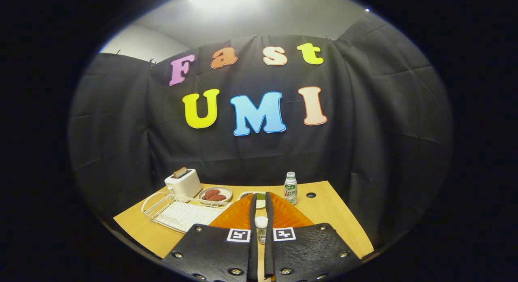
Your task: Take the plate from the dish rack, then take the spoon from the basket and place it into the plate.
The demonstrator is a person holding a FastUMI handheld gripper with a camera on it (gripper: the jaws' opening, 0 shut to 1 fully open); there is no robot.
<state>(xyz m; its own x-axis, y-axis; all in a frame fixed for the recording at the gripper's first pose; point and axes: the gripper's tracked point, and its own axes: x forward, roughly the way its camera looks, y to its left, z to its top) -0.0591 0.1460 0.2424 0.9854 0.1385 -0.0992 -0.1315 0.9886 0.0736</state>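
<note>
The gripper (261,199) is sitting level above the near side of a wooden table (336,221), pointing straight across it toward the black cloth wall (364,132). Its fingers are running almost parallel with a narrow gap between them, and they are clamping the edge of an orange plate (283,215), which is standing on edge between them with its ribbed, glossy face spreading out to either side. A small white cap-like object (261,222) is showing in the gap near the finger bases; I cannot tell what it is.

To the left of the fingers, a white wire dish rack (178,211) is lying on the table. Beyond it, a white toaster (184,183) is holding a slice of bread, and a round pale plate with reddish-brown food (215,194) is resting beside it. Just past the fingertips a small dish with something green (261,198) is peeking out, and a small plastic bottle (290,188) is standing upright to the right.
</note>
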